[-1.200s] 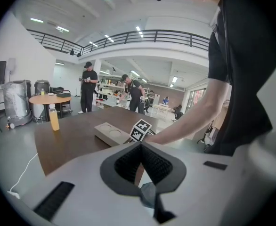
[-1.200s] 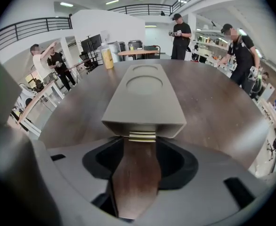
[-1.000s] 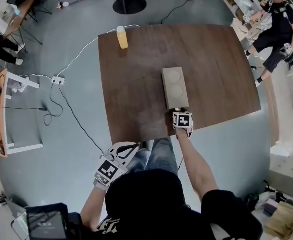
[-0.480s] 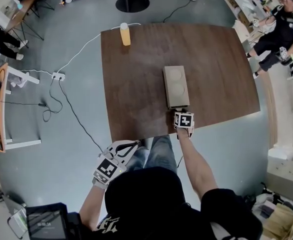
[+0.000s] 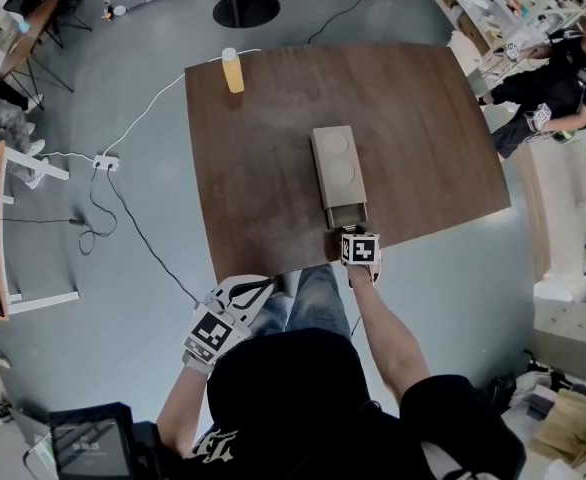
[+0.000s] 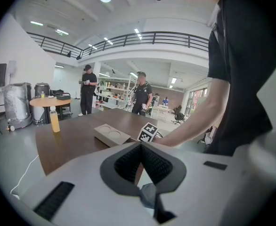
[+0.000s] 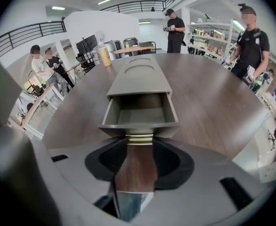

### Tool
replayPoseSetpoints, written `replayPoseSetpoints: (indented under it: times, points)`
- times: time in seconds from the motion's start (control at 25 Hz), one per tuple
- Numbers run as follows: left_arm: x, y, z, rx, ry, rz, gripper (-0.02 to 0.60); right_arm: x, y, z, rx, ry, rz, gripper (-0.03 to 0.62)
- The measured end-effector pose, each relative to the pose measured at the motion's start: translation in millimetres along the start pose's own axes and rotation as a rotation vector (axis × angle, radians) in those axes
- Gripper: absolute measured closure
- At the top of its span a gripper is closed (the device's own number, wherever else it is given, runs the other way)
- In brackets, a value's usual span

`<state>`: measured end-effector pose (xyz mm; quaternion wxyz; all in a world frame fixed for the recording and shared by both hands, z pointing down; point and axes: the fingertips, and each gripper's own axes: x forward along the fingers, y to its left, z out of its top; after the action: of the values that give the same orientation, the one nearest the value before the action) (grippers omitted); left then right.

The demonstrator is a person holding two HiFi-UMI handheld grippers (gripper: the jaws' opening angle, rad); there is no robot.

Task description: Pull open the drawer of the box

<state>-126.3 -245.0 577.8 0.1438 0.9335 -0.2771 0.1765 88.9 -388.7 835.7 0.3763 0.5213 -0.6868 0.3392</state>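
Box position: box (image 5: 335,168) sits on the table (image 5: 263,188), right of centre, with its front end close to the near edge.
Long axis: runs from near edge to far edge, slightly skewed. The two round recesses on the lid lie along it.
Facing: the drawer (image 7: 139,111) end points at the near edge, toward the person.
Drawer: part-way out of the box, with the interior visible and empty.
Right claw: right claw (image 7: 139,142) is pinching the brass handle (image 7: 139,138) at the middle of the drawer front, jaws either side of it.
Left claw: left claw (image 6: 141,164) has its tips pressed together with nothing between them. It is held off the table, beyond the near edge, well apart from the box.
Step in hand (judged): drawing the drawer out, with some travel likely left.
How to do it well (judged): pull straight along the long axis, level with the table top, so the drawer does not bind. The box is unbraced, so pull slowly or it may slide toward the near edge with the drawer. Ease off before the drawer comes free.
Other: bottle (image 5: 232,70) near the far-left corner, not involved.
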Motion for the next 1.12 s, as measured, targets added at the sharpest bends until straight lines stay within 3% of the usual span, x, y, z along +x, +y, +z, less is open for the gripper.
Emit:
replayPoseSetpoints:
  times: [0.56, 1.12]
  points:
    - [7.6, -15.9, 5.7, 0.033, -0.011, -0.053, 0.580, -30.5, 4.9, -57.7, 0.016, 0.019, -0.007, 0.441]
    - [21.7, -34.3, 7.5, 0.070, -0.002, -0.120, 0.580, -38.8, 3.7, -90.0, 0.036, 0.020, -0.015, 0.441]
